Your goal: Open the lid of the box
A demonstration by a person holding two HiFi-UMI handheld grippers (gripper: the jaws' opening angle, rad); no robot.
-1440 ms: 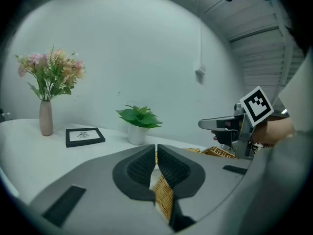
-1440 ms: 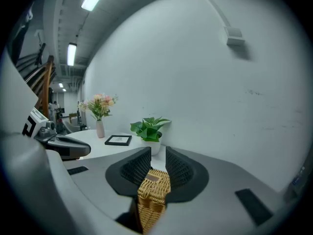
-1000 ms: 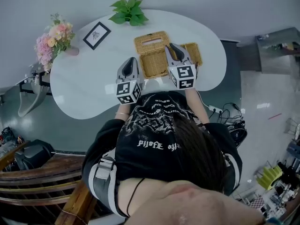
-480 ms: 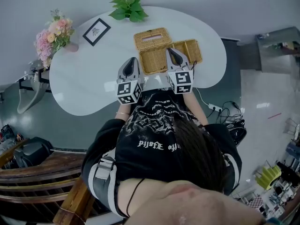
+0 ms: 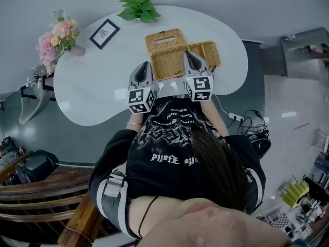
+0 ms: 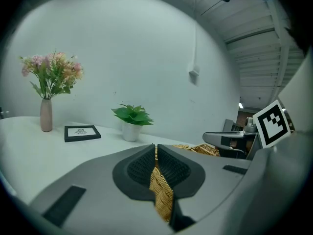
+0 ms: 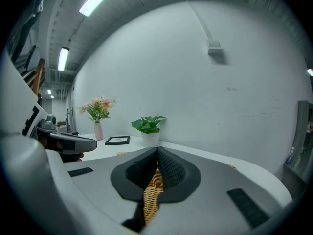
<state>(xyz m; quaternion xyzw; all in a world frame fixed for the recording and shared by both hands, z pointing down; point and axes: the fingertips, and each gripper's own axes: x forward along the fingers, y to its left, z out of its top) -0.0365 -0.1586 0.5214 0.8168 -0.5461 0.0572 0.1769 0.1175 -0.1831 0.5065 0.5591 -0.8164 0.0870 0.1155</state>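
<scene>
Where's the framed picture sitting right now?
In the head view, the framed picture is on the white table, toward its far left, between the pink flowers and the potted plant, left of the wicker box.

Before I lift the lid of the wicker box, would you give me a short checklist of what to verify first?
1. Grip of left tongs on the wicker box: ok, shut on a wicker edge.
2. Grip of right tongs: ok, just closed on a wicker edge.
3. Gripped edges belong to the lid, not the body: cannot tell.
4. Space behind the box: ok, the potted plant stands apart.
</scene>
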